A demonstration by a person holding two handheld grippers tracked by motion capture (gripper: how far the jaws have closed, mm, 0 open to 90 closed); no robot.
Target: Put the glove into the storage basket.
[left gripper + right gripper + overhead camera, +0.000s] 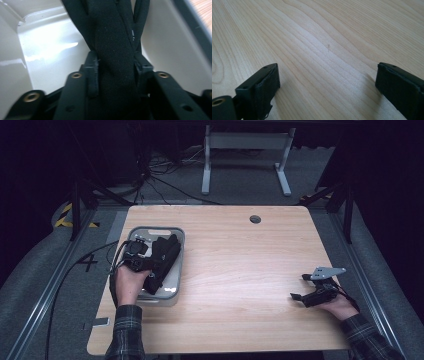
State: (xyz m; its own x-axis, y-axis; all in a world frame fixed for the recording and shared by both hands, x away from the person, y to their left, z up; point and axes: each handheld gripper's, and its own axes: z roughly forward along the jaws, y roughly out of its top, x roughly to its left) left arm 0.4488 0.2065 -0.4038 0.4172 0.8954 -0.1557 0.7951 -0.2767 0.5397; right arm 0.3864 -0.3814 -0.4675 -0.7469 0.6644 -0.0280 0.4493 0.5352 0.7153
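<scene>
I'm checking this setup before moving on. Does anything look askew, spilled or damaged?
One thing: the black fabric item lies partly in the grey bin, its lower end draped over the near rim. The left gripper has it between its jaws. No spill or damage shows. The right gripper rests open on the table.

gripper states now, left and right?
Left gripper: jaws on either side of the black fabric item in the grey bin.
Right gripper: open, empty, over the table.

So that's one pale grey plastic bin point(176, 251) at the left of the frame, and one black fabric item point(162, 260) inside it. Two handheld black grippers, left point(141, 256) and right point(298, 287), on one light wooden table point(240, 260).
</scene>
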